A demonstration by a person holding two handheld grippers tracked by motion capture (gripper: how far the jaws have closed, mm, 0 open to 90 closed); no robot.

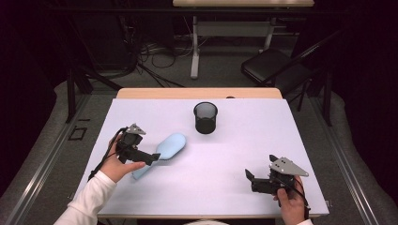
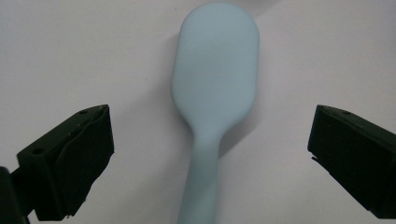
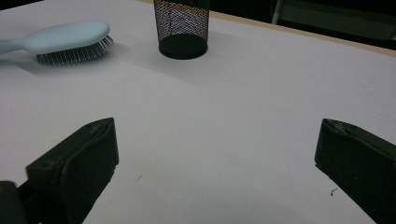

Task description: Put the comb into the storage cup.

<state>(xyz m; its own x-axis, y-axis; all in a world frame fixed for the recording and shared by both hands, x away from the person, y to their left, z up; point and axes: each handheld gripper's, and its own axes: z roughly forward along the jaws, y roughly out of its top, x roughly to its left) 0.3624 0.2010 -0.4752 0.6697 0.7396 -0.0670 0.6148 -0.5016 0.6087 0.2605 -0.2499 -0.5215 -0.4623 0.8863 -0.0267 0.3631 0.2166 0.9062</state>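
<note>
From above, the left gripper (image 1: pixel 149 157) hovers over the hairbrush (image 1: pixel 162 152), which lies bristles-down on the tabletop (image 1: pixel 244 140) near the mesh cup (image 1: pixel 205 117). Its own camera shows released fingers (image 2: pixel 70 163) straddling the handle, apparently lined up to grasp. The right gripper (image 3: pixel 217 172) waits, fingers spread.

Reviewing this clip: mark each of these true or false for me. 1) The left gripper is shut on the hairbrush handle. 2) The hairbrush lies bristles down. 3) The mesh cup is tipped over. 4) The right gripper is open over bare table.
1) False: the left gripper is open, its jaws spread either side of the light blue hairbrush handle, not clamping it.
2) True: the right gripper view shows its bristles against the table.
3) False: the black mesh cup stands upright.
4) True: the right gripper is open, nothing between its jaws.
</note>
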